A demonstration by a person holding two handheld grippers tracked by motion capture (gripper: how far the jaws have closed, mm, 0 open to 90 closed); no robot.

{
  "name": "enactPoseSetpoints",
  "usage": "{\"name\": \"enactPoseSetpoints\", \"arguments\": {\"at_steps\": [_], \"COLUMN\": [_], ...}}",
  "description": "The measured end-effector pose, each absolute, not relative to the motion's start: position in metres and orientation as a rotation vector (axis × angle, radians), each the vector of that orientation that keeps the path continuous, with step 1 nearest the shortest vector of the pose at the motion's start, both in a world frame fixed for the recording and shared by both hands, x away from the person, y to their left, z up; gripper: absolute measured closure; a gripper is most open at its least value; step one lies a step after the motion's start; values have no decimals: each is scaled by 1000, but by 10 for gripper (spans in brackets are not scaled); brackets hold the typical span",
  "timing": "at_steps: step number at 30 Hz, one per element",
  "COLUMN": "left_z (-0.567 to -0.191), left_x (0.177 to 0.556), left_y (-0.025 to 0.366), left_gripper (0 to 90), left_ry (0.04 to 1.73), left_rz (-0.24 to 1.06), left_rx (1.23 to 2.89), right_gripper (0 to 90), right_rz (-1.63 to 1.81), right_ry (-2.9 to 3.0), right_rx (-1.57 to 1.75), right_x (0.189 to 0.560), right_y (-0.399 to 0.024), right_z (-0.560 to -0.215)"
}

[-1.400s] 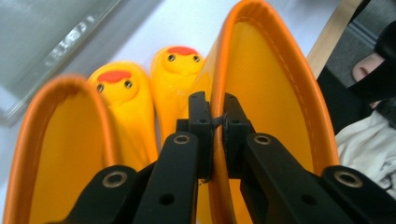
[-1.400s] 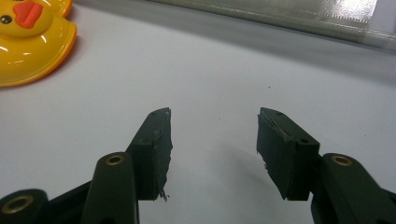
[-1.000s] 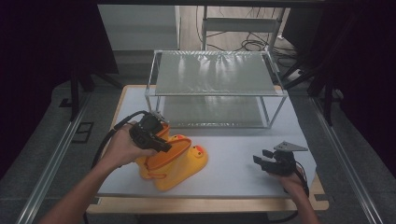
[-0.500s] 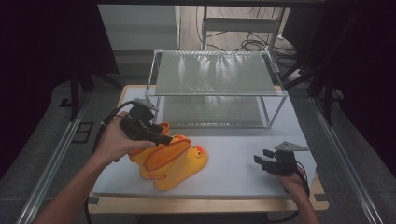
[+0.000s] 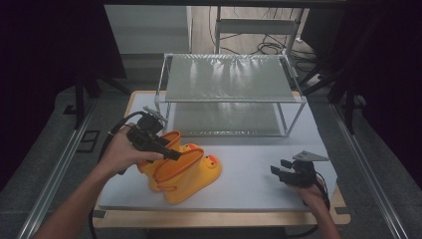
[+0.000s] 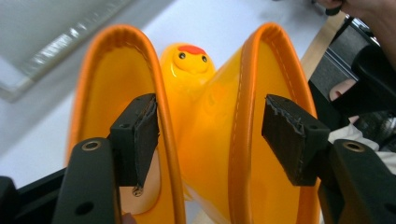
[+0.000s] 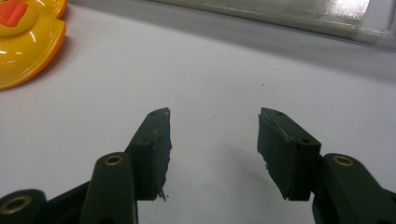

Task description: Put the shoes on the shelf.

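Jaws of the left gripper have just been opening and stand apart, one pad inside each shaft of a pair of glossy yellow rubber duck-faced boots with orange rims, pressing on neither rim. Both boots lie on the white table mat near its front left corner, before a metal-framed two-tier wire rack. Near the front right corner, the right gripper hovers, jaws apart on nothing.

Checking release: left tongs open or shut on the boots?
Open. The left tongs have just been opening; pads stand clear of both boot rims.
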State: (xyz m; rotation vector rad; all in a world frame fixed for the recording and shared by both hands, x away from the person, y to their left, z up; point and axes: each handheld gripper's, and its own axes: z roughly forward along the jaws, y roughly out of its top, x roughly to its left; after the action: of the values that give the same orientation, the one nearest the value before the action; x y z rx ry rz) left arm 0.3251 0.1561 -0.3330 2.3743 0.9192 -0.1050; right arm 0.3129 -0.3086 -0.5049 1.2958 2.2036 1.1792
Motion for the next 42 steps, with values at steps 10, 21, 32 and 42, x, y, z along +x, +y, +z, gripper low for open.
{"name": "enactPoseSetpoints", "arguments": {"at_steps": [10,21,32,42], "left_z": [-352,-354,-338,-280], "left_x": [323,323,338,332], "left_y": [134,131,123,92], "left_gripper": [476,831,828,820], "left_ry": [959,971,942,809], "left_rz": [2,25,-113,-133], "left_rx": [2484,2482,2382,2342], "right_gripper": [444,446,450,451], "right_rz": [1175,1159,1166,1161], "right_ry": [2201,2202,2172,2162], "right_rx": [1301,1314,1338,1352], "right_x": [313,314,314,315], "right_y": [-309,-310,-314,-318], "right_z": [-505,-506,-505,-505]}}
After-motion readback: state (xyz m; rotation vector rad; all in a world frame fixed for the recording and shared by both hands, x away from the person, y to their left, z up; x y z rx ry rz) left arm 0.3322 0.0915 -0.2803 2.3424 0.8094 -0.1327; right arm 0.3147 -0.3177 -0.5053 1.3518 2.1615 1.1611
